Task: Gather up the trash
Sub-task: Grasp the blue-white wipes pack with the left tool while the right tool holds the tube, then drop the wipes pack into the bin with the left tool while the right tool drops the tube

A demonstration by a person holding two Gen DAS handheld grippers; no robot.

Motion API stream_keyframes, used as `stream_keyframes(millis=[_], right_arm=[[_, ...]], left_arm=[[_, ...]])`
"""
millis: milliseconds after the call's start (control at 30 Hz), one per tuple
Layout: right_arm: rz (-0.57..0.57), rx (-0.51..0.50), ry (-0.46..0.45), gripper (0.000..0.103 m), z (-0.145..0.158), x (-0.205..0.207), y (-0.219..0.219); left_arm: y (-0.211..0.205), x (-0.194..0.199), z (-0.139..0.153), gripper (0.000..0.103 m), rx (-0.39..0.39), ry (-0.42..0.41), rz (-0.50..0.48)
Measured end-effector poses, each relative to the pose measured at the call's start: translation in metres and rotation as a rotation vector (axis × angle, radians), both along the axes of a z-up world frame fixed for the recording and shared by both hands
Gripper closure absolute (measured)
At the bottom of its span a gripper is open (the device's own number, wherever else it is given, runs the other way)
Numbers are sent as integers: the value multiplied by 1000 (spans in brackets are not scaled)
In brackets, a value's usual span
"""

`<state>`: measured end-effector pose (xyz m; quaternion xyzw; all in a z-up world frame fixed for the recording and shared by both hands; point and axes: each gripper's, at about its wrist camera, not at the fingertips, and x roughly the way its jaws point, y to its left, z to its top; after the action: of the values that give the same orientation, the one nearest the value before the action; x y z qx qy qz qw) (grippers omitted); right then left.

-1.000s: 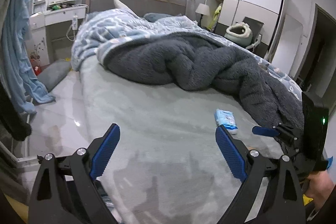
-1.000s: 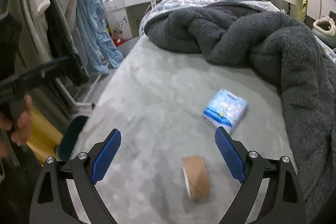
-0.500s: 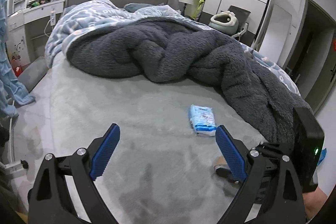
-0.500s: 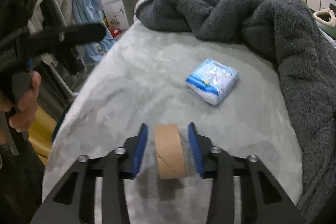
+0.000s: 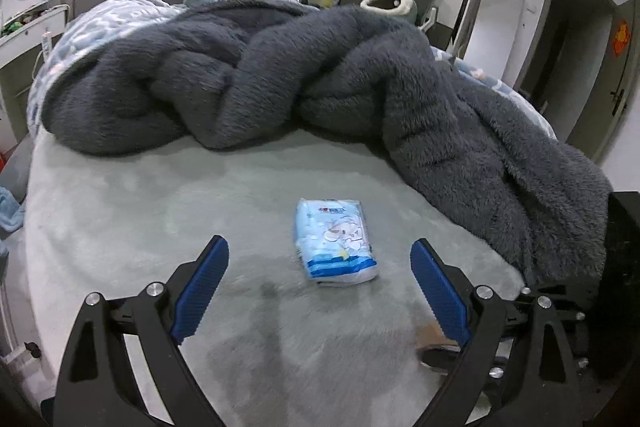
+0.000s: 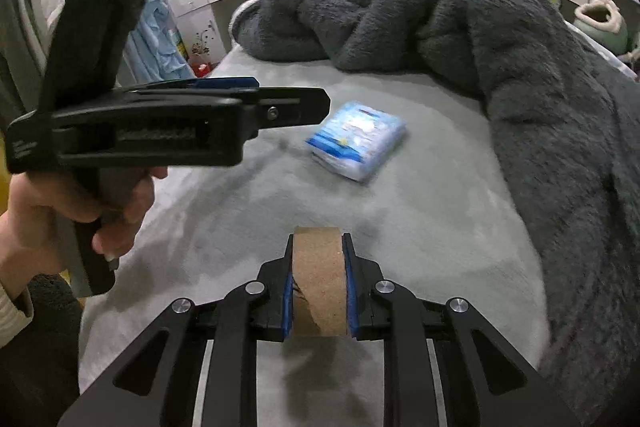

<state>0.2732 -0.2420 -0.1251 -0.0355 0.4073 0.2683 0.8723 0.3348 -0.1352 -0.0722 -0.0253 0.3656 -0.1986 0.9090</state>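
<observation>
Right tongs [image 6: 318, 283] pinch the cardboard tape roll [image 6: 319, 287] over the bed [image 6: 420, 207]; only that view shows the grip. Left tongs [image 5: 320, 287] hover spread, level, just short of the blue tissue pack [image 5: 335, 241].

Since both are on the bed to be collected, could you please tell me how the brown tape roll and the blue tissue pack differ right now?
The brown tape roll stands on edge, clamped in the right gripper; the blue tissue pack lies flat and untouched ahead of the open left gripper. The roll is plain cardboard-brown, the pack printed blue and white. Both are on the grey bed sheet.
</observation>
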Motion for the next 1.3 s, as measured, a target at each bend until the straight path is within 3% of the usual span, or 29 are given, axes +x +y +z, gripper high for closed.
stream_keyframes(millis=[467,600,633,800,1133,1300], right_arm=[[-37,17,17,83,-1,-12,-31],[-35,20,15,83,1,-16,-31],[-35,20,16,83,1,-16,-32],[-39,21,19,83,2,-11,-29],[-63,85,5,83,25,-16,-21],[-66,114,2,83,35,-27,-11]], left_arm=[[-40,34,-39,9,106,70,-42],[-40,39,-46,38,129,99,-23],[-39,39,-47,40,128,99,-21],[-35,32,-42,50,144,78,-32],[2,-13,-10,51,173,23,-26],[22,-36,3,51,146,29,-6]])
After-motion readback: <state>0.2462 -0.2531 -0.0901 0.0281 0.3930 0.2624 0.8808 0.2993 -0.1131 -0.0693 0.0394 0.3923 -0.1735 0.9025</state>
